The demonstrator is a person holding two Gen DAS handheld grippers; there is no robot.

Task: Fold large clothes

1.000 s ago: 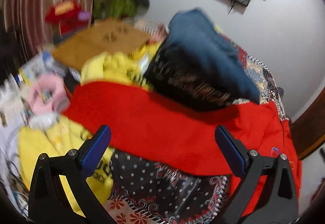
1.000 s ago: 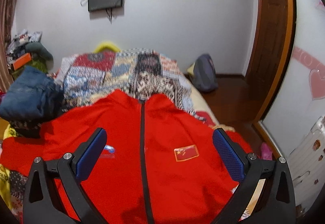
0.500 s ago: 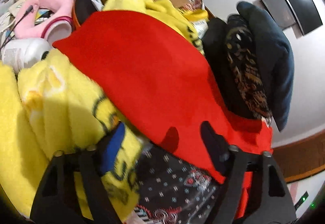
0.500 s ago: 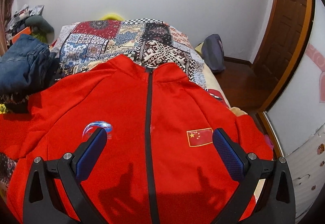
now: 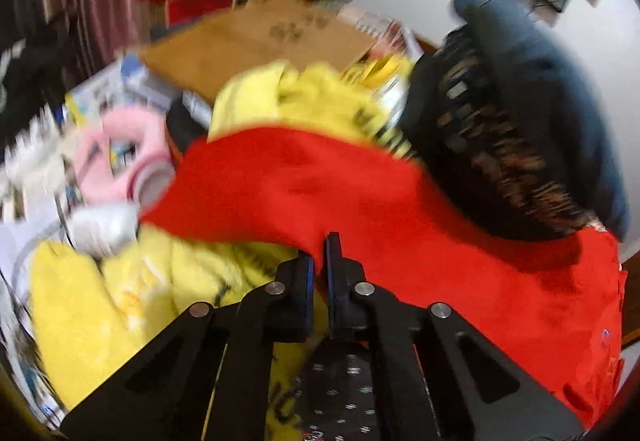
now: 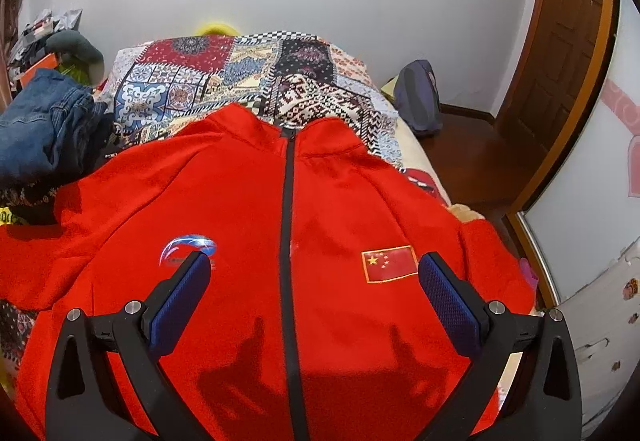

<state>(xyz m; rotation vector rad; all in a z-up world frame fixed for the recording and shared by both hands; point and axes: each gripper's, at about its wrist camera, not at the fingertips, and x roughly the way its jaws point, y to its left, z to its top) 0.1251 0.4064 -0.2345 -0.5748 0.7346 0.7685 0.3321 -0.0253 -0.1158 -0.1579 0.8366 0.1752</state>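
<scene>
Clamped nearly flat, my left claw (image 5: 320,261) has just been closing, and a thin edge of the red jacket (image 6: 288,281) now sits pinched between its pads; I take this edge for the sleeve, though blur makes that hard to confirm. My right claw (image 6: 314,281) hangs wide over the jacket's chest, gripping nothing, its fingers either side of the black zipper (image 6: 287,241).

The jacket lies front-up on the bed, collar at the far end against the patchwork quilt (image 6: 248,77), zipped closed. I judge this to be the first fold: the sleeve is caught and not yet carried over. Next, my left claw needs to lift that edge clear of the yellow blanket (image 5: 120,301) and bring it rightward across the body, while my right claw steadies the cloth.

Only the left view shows the pinch, the yellow blanket and the clutter further left, including a pink toy (image 5: 120,153). Only the right view shows the whole front, the flag patch (image 6: 390,264), the folded jeans (image 6: 44,121) at far left and the wooden door (image 6: 560,53).
</scene>
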